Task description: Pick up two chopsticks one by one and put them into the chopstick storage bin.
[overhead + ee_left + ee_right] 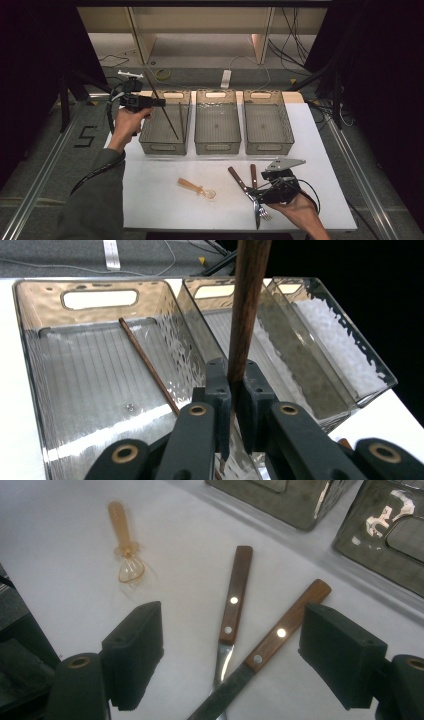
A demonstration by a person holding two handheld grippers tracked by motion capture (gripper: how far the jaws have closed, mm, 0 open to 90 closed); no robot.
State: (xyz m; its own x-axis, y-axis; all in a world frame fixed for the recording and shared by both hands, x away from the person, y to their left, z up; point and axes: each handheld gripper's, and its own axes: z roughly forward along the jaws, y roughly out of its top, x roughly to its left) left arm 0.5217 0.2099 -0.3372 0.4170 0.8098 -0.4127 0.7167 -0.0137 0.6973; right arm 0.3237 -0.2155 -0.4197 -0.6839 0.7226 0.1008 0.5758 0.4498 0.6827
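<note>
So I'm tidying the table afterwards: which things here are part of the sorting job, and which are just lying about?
In the job:
- chopstick clamped in the left gripper
- second chopstick in the left bin
- middle bin, right bin
- knife, fork, plastic spoon
- open right gripper

Lying about:
- cables on the floor
- power strip

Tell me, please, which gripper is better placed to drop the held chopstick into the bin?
Left: the left gripper is shut on the chopstick above the leftmost bin, while the right gripper hangs open over the knife.
</note>
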